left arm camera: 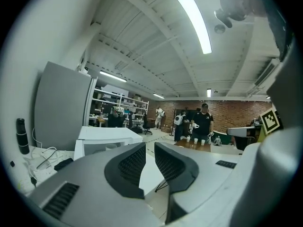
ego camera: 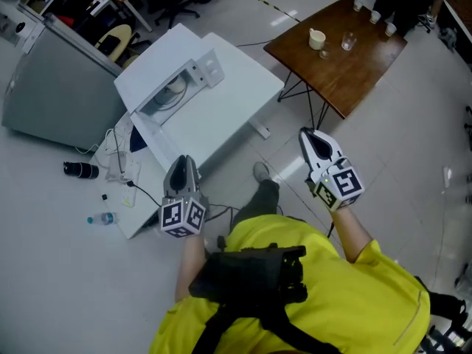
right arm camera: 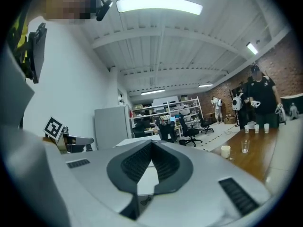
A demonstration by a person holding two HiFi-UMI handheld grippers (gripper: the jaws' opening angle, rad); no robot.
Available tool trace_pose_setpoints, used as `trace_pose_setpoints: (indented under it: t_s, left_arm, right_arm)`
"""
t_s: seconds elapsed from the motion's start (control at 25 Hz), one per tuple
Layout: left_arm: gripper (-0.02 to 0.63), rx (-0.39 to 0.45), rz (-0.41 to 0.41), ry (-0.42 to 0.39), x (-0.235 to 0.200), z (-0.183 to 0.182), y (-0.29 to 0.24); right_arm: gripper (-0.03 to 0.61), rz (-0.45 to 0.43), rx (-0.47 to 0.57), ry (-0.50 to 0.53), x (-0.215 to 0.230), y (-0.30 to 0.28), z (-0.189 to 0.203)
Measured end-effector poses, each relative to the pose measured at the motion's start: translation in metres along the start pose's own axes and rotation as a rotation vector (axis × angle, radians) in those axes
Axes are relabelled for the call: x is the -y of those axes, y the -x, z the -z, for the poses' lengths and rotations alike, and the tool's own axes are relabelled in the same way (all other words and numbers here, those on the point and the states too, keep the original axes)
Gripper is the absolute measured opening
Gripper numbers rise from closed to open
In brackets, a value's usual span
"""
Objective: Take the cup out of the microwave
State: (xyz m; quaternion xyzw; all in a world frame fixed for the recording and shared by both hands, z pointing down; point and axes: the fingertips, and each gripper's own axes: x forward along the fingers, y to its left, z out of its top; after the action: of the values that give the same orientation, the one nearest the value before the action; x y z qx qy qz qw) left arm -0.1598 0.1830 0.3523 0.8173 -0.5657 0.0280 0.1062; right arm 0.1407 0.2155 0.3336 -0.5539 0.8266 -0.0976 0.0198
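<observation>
Ceiling tubes point(left arm camera: 194, 21) give even brightness; fisheye edges darken

Left gripper point(ego camera: 183, 161): held about level before the torso, jaws a slit apart, empty.
Right gripper point(ego camera: 307, 134): level, jaws together, empty.

shirt point(ego camera: 324, 301): yellow, short-sleeved | chest pack point(ego camera: 254, 273): black, with black straps | trousers point(ego camera: 262, 201) beyond chest pack: dark | shoe point(ego camera: 261, 171): grey | left gripper point(ego camera: 182, 162), right gripper point(ego camera: 309, 136) flanking chest pack: pale grey shells, black ribbed pads, black-and-white marker cubes
</observation>
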Motion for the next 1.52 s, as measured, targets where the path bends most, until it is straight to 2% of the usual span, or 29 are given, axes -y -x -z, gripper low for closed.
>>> trace_pose_setpoints:
  t_s: [0.24, 0.32, 0.52, 0.6, 0.68, 0.72, 0.96, 1.08, 1.12, 1.16, 1.2, 1.28, 1.32, 1.52]
  left_arm:
    - [0.057, -0.022, 0.0, 0.014, -0.011, 0.012, -0.094]
    - [0.057, -0.013, -0.007, 0.026, -0.019, 0.009, -0.123]
    - [0.066, 0.008, -0.063, 0.062, -0.052, 0.012, -0.179]
    - [0.167, -0.004, -0.077, 0.069, -0.065, 0.023, -0.205]
    - [0.225, -0.018, -0.089, 0.069, -0.079, 0.036, -0.232]
    - [0.252, -0.029, -0.11, 0.065, -0.088, 0.045, -0.241]
    - [0.253, -0.104, -0.303, 0.033, -0.163, 0.104, -0.307]
    - [0.316, -0.131, -0.375, 0.018, -0.198, 0.128, -0.35]
    - [0.317, -0.133, -0.394, 0.034, -0.21, 0.138, -0.363]
    - [0.352, -0.133, -0.406, 0.06, -0.222, 0.147, -0.375]
    - [0.43, -0.13, -0.408, 0.083, -0.234, 0.155, -0.388]
    - [0.466, -0.129, -0.398, 0.086, -0.254, 0.164, -0.412]
    - [0.509, -0.133, -0.396, 0.07, -0.262, 0.167, -0.422]
    - [0.512, -0.144, -0.436, 0.02, -0.291, 0.17, -0.451]
  right_arm:
    - [0.005, 0.026, -0.026, -0.015, 0.051, -0.06, -0.003]
    - [0.005, -0.001, -0.046, -0.018, 0.063, -0.092, -0.008]
    - [0.005, -0.075, -0.09, 0.049, 0.083, -0.167, -0.024]
    - [0.005, -0.083, -0.084, 0.061, 0.093, -0.192, -0.028]
    - [0.005, -0.095, -0.099, 0.059, 0.1, -0.219, -0.024]
    - [0.006, -0.113, -0.118, 0.058, 0.099, -0.231, -0.018]
    - [0.006, -0.282, -0.241, 0.057, 0.087, -0.297, 0.039]
    - [0.006, -0.345, -0.289, 0.042, 0.09, -0.337, 0.078]
    - [0.006, -0.365, -0.305, 0.042, 0.091, -0.35, 0.092]
    - [0.005, -0.383, -0.321, 0.044, 0.091, -0.364, 0.105]
    - [0.005, -0.401, -0.336, 0.045, 0.091, -0.378, 0.117]
    - [0.005, -0.429, -0.362, 0.041, 0.09, -0.402, 0.137]
    - [0.005, -0.441, -0.375, 0.036, 0.089, -0.41, 0.146]
    - [0.006, -0.519, -0.456, 0.037, 0.08, -0.411, 0.178]
